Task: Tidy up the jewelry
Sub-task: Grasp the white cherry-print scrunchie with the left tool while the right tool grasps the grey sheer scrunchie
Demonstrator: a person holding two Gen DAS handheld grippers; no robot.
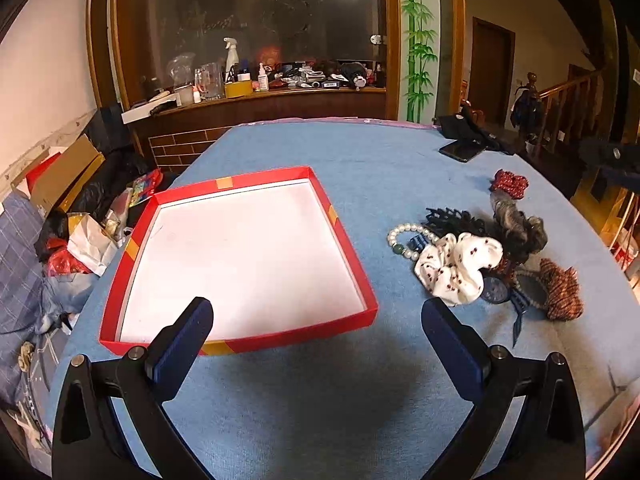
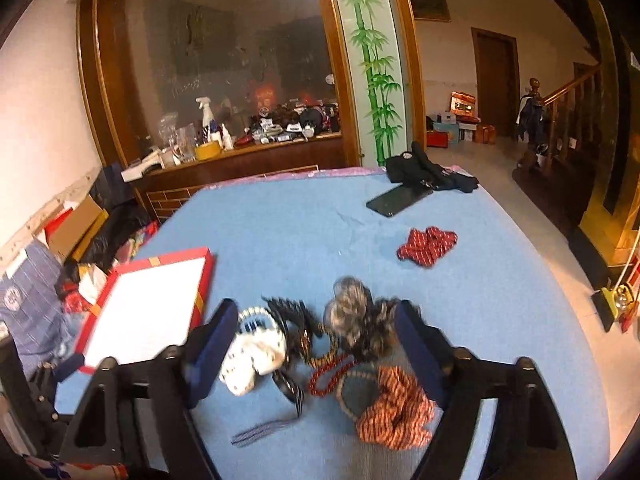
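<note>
The left tongs (image 1: 316,332) hang wide apart and hold nothing, above the near wall of a red tray (image 1: 344,236) with a bare white floor, toward the table's (image 1: 360,148) left edge. The right tongs (image 2: 316,340) also gape wide, straddling the jewelry heap toward the right edge: pearl bracelet (image 2: 256,313), white scrunchie (image 2: 250,360), red bead bracelet (image 2: 330,374), striped scrunchie (image 2: 396,412). A red scrunchie (image 2: 426,246) lies apart, nearer the far edge.
</note>
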